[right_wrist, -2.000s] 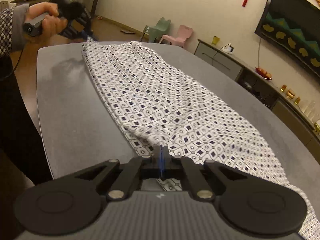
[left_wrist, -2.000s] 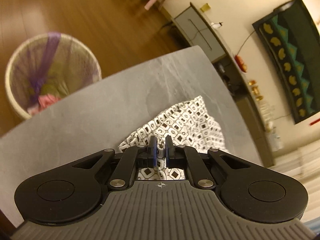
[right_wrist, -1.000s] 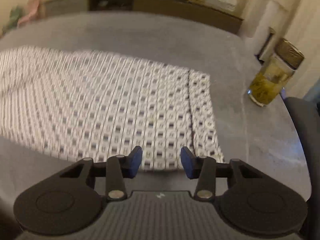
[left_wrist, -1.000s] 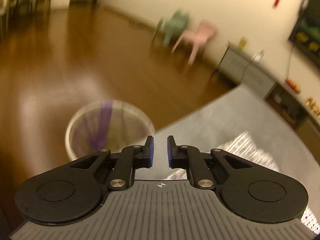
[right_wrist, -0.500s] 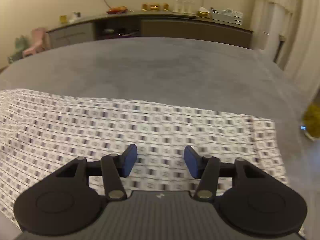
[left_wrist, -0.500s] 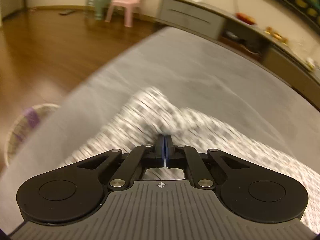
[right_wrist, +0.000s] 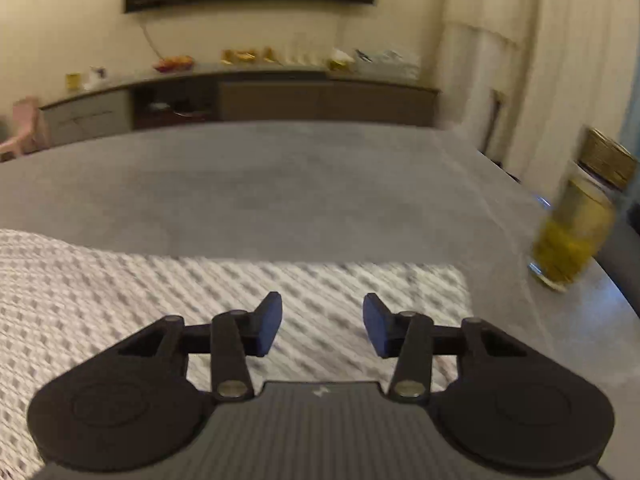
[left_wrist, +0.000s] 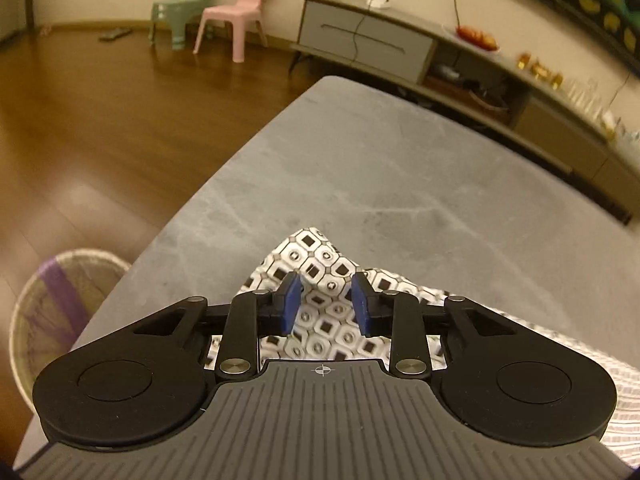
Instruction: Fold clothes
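Note:
A white garment with a black square print (left_wrist: 320,256) lies on the grey table (left_wrist: 360,168); its raised corner sits at the table's left end. My left gripper (left_wrist: 325,304) is open just above that corner, the cloth showing between the blue pads without being pinched. In the right wrist view the same garment (right_wrist: 200,288) spreads flat, blurred, from the left edge to a straight hem on the right. My right gripper (right_wrist: 322,326) hangs open over the cloth near that hem, holding nothing.
A glass of yellow-green drink (right_wrist: 572,232) stands near the table's right edge. A mesh waste basket (left_wrist: 52,312) sits on the wooden floor beside the table's left end. Two small chairs (left_wrist: 236,8) and a low cabinet (left_wrist: 368,36) line the far wall.
My left gripper, shut over the cloth half a second ago, has opened and the corner rests on the table. The right gripper stays open and has swung right, bringing the glass into view.

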Action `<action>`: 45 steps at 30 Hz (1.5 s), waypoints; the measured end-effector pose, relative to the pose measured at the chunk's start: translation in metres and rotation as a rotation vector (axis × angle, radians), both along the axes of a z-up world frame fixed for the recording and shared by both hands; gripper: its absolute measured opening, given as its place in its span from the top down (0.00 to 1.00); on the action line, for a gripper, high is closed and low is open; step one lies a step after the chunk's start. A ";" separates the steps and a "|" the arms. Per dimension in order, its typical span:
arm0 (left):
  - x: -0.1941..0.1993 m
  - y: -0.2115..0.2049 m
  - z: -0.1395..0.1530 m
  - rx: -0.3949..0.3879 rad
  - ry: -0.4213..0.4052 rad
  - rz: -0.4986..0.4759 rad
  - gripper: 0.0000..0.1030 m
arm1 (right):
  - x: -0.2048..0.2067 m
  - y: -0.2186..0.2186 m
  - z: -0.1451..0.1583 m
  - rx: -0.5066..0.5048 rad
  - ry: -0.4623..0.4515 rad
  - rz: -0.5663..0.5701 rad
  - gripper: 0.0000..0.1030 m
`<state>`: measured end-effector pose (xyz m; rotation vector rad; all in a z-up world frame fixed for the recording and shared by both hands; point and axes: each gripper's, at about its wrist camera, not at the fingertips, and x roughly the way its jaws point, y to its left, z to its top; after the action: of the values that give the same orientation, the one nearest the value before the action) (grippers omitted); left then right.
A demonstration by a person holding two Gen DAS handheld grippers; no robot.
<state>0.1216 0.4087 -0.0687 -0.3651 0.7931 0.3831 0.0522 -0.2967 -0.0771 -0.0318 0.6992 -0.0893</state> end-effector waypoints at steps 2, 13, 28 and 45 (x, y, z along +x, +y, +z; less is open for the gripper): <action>0.015 0.001 -0.007 -0.014 0.002 -0.016 0.77 | 0.018 0.017 -0.002 -0.003 0.003 0.060 0.54; 0.066 0.037 -0.015 -0.119 -0.029 0.144 1.00 | 0.037 -0.026 -0.028 -0.011 0.060 -0.095 0.39; -0.071 -0.060 0.032 -0.192 -0.103 -0.059 0.67 | -0.103 0.208 0.015 -0.175 -0.267 0.687 0.50; -0.104 -0.110 0.009 -0.287 -0.059 -0.267 0.66 | -0.107 0.391 -0.025 -0.472 -0.125 1.007 0.74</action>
<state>0.0175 0.2986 -0.0593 -0.5283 0.8280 0.0073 -0.0550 0.0946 -0.1023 -0.8146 0.4608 0.7071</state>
